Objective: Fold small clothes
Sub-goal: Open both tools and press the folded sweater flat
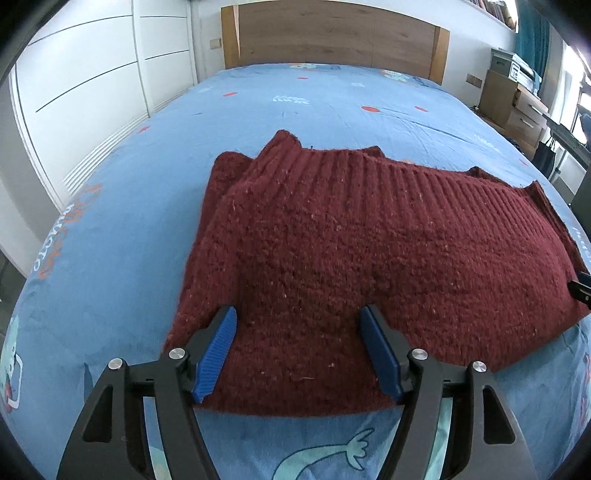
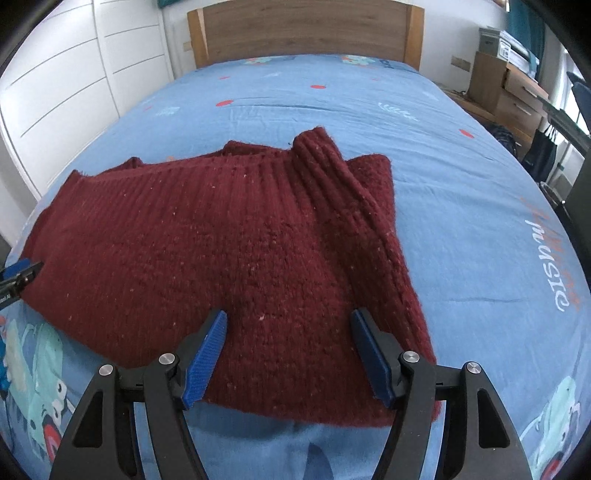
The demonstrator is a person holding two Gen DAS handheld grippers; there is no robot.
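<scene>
A dark red knitted sweater (image 1: 332,236) lies folded flat on the blue bedsheet (image 1: 122,229), its ribbed hem toward the headboard. My left gripper (image 1: 298,312) hovers over the sweater's near left part, open, pads apart with only knit below them. In the right wrist view the sweater (image 2: 221,236) shows a folded sleeve with a ribbed cuff (image 2: 317,155) along its right side. My right gripper (image 2: 289,314) stands open over the near right part, gripping nothing. The left gripper's tip (image 2: 18,273) shows at that view's left edge.
The bed fills both views, with a wooden headboard (image 1: 332,33) at the far end. White wardrobe doors (image 1: 92,74) stand to the left. A wooden drawer unit (image 2: 517,96) with boxes stands to the right. The printed bedsheet (image 2: 480,221) extends around the sweater.
</scene>
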